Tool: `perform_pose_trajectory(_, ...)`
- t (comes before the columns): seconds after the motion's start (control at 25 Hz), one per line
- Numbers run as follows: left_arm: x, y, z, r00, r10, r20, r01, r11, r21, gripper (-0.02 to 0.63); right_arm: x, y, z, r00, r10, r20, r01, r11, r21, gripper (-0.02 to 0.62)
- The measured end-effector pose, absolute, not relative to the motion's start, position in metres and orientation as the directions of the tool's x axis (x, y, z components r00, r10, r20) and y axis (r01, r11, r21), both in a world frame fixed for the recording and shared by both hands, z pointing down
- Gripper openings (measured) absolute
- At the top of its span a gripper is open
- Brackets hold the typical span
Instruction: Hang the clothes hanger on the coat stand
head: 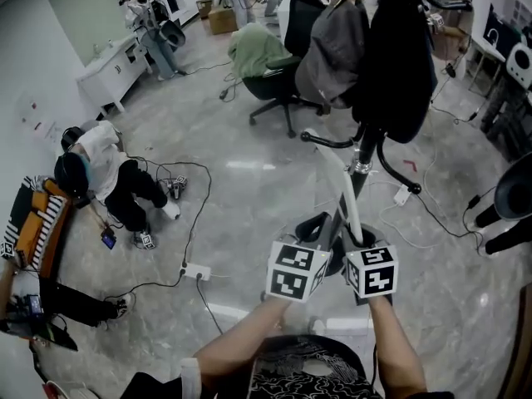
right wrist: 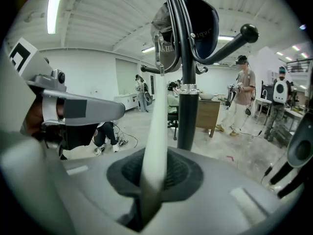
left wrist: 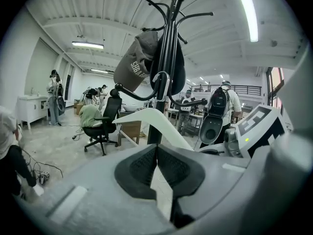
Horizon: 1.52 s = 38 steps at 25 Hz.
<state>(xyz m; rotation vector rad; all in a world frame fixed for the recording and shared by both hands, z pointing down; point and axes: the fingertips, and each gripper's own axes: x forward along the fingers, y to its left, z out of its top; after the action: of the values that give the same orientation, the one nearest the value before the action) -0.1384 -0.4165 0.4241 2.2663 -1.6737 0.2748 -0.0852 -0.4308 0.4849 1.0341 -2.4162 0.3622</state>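
A white clothes hanger (head: 337,181) slants up from both grippers toward the black coat stand (head: 363,160). My left gripper (head: 318,227) is shut on one end of the hanger (left wrist: 146,117), and its metal hook (left wrist: 164,82) sits close to the stand's pole (left wrist: 164,58). My right gripper (head: 361,239) is shut on the other white arm (right wrist: 155,126), with the pole (right wrist: 186,116) just beyond and to the right. A grey cap (head: 332,48) and a black bag (head: 399,56) hang from the stand's upper hooks. A curved lower hook (head: 328,141) juts left beside the hanger's top.
An office chair draped with green cloth (head: 270,69) stands behind the coat stand. A person crouches on the floor at the left (head: 100,169), near cables and a power strip (head: 196,271). Other people stand by desks at the back (right wrist: 242,97).
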Motion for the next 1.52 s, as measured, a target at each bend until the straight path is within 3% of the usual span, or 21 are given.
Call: perform_pose_trajectory(1.52, -0.167, -0.439, 0.447, 0.514, -0.79, 0.334, -0.856, -0.496, 0.144, 0.008, -0.122, -0.454, 0.531, -0.423, -0.698, 0.578, -0.865, 0.501, -0.028, 0.051)
